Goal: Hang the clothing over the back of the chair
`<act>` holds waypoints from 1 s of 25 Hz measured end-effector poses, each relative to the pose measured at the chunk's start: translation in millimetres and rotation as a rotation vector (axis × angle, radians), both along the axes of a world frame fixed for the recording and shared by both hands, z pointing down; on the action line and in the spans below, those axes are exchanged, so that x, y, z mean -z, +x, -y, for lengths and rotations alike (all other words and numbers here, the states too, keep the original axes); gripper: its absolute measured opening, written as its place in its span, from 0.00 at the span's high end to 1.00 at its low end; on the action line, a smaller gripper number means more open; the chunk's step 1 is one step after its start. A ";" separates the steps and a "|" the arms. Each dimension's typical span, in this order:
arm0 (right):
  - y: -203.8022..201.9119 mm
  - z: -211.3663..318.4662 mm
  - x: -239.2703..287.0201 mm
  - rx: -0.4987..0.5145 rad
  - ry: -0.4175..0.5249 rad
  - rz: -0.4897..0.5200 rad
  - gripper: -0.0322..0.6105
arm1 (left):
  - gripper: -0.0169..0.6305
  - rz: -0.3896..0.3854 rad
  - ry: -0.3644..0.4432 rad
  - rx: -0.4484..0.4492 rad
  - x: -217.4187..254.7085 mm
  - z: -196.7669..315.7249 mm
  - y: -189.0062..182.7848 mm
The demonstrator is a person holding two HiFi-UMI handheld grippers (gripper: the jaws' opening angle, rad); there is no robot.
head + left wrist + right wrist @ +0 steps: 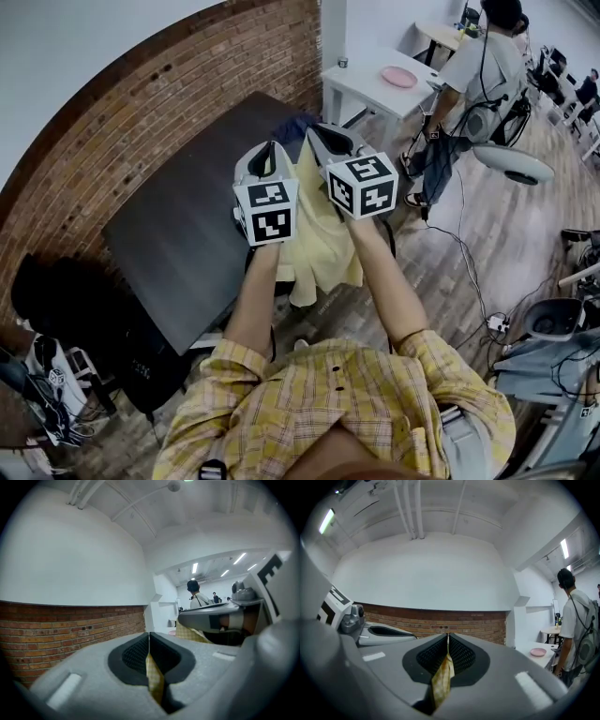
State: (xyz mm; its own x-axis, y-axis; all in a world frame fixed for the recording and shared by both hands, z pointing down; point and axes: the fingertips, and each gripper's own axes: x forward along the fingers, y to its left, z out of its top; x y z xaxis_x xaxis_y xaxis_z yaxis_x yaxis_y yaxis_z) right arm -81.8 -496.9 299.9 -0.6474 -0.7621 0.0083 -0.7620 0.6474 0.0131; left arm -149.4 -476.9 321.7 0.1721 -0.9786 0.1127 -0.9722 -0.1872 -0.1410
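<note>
A pale yellow checked garment (pixel 323 234) hangs in the air between my two grippers, above the dark table's right edge. My left gripper (pixel 267 159) is shut on one top edge of it, and a yellow fold (pixel 153 679) shows pinched between its jaws. My right gripper (pixel 328 141) is shut on the other top edge, with the cloth (pixel 442 680) caught in its jaws. Both grippers are raised and point upward, side by side. The cloth drapes down over something dark below it; I cannot tell whether that is the chair.
A dark table (pixel 187 234) stands along a brick wall (pixel 141 103). A blue cloth (pixel 292 127) lies at its far end. A white table (pixel 380 89) carries a pink plate (pixel 398 77). A person (pixel 473 89) stands at the right, with cables on the wooden floor (pixel 478 253).
</note>
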 end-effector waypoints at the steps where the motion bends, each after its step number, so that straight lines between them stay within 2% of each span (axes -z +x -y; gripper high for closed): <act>1: -1.8 1.8 -4.1 0.008 -0.018 0.004 0.92 | 0.97 -0.002 -0.010 -0.002 -4.0 1.8 -0.8; 13: -7.3 15.7 -51.9 -0.005 -0.136 -0.036 0.90 | 0.95 -0.061 -0.100 -0.013 -45.2 16.0 -5.6; 15: -6.9 16.6 -57.1 -0.014 -0.148 -0.039 0.88 | 0.92 -0.064 -0.110 -0.016 -48.5 16.1 -5.4; 25: -5.3 13.1 -63.2 -0.011 -0.147 -0.053 0.85 | 0.86 -0.065 -0.109 -0.027 -51.0 12.7 -0.5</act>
State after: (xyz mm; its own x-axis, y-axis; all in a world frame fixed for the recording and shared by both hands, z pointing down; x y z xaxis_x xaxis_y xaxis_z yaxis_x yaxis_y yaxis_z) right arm -87.1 -510.0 363.0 -0.6346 -0.7573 0.1543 -0.7699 0.6368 -0.0410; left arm -149.9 -489.7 372.7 0.2091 -0.9560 0.2060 -0.9729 -0.2247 -0.0554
